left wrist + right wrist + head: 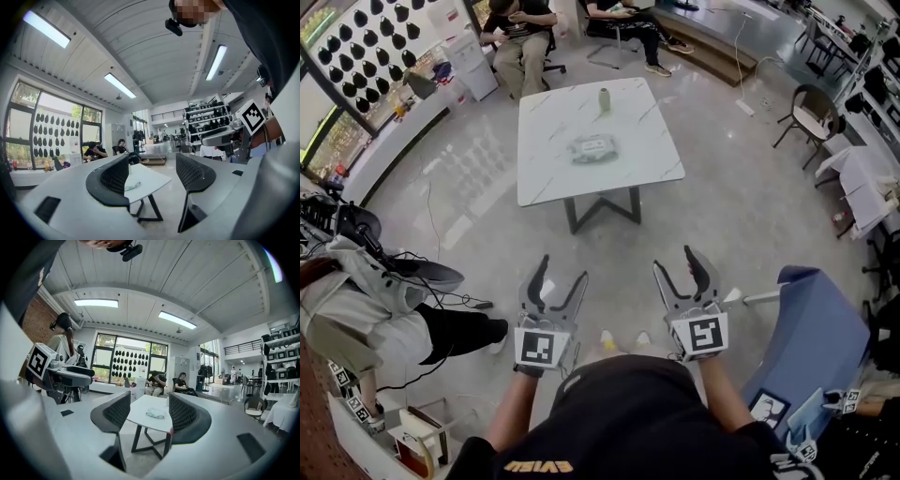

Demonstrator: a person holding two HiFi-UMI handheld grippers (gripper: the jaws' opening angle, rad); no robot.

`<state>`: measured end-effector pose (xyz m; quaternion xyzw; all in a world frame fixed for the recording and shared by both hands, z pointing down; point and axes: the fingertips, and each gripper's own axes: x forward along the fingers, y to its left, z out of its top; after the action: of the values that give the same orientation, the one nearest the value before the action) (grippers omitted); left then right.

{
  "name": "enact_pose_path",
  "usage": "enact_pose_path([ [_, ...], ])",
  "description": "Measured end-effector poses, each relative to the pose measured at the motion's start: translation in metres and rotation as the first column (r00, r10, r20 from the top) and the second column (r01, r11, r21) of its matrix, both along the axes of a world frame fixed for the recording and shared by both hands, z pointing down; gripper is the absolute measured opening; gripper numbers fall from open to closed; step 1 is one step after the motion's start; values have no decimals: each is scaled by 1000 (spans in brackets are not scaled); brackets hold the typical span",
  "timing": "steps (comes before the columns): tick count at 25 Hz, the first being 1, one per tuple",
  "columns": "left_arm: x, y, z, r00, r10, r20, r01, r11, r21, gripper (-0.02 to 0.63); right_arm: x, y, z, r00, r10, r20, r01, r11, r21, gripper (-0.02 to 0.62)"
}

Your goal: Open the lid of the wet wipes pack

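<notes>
We found the white table (553, 131) in the upper middle of the head view, well apart from both grippers. The wet wipes pack (592, 148) lay flat at its centre, with a small bottle (604, 98) near its far edge. We judged the loose pack liable to slide or lift with its lid unless one gripper pinned it. The left gripper (564, 269) and right gripper (674, 259), low in frame, had jaws wide apart, holding and touching nothing.

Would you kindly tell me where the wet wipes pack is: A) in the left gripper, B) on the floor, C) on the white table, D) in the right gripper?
C: the wet wipes pack lies on the white table, beyond the left gripper and right gripper, both open and empty.
</notes>
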<state>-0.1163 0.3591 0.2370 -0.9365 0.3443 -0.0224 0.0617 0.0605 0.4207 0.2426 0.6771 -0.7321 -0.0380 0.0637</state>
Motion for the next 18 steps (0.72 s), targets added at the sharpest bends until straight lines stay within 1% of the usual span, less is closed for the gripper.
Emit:
enact_pose_path([
  [5, -3, -7, 11, 999, 15, 29, -15, 1000, -6, 337, -3, -5, 5, 1000, 11, -10, -11, 1000, -1, 245],
  [9, -7, -15, 12, 999, 25, 24, -25, 1000, 1, 347, -9, -12, 9, 1000, 23, -8, -23, 1000, -18, 242],
  [13, -19, -23, 14, 1000, 14, 9, -15, 1000, 9, 347, -16, -20, 17, 999, 42, -14, -43, 997, -58, 241],
  [18, -36, -36, 20, 1000, 3, 28, -3, 1000, -4, 347, -31, -32, 11, 999, 35, -41, -36, 999, -29, 239],
])
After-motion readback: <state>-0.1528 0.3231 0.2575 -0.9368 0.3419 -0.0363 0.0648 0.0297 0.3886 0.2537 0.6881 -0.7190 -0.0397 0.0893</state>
